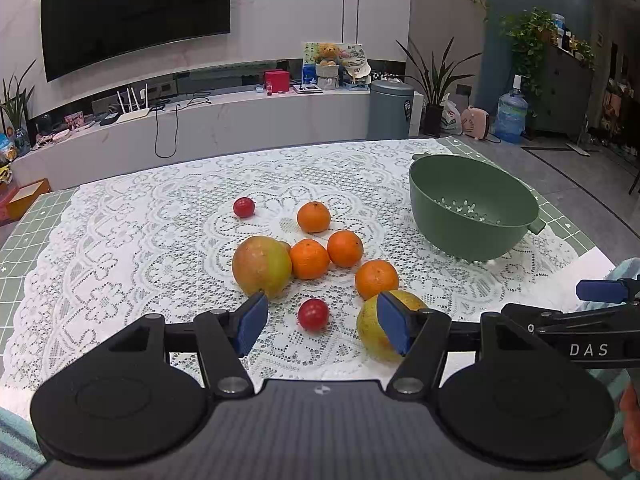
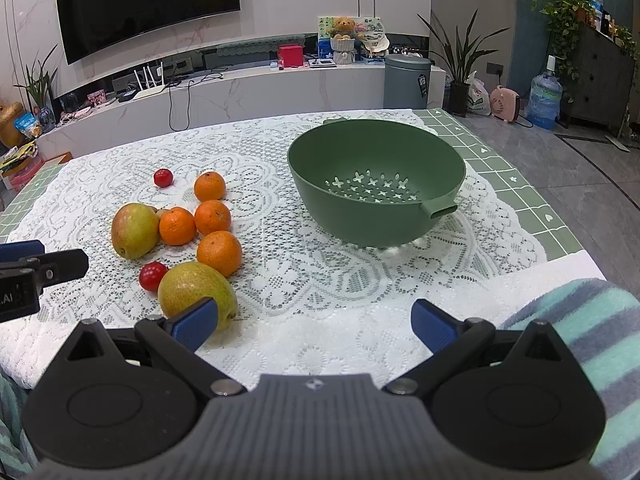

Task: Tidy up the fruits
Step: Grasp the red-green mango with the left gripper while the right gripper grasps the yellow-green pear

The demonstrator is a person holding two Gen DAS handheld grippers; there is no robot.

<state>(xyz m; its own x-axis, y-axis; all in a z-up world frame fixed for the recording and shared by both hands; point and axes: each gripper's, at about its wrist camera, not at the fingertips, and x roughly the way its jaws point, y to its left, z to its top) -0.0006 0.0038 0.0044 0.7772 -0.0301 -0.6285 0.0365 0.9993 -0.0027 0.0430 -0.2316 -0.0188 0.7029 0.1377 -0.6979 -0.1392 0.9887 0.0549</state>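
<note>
We are holding both the left gripper (image 1: 322,322) and right gripper (image 2: 314,320) spread apart and empty above the fruits (image 1: 309,259), so picking one for the empty green colander (image 2: 376,152) comes next.

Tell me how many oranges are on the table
4, all loose on the lace cloth: one farthest back, two side by side in the middle, one nearest, by the front pear. None in the green colander; none seems hidden.
</note>
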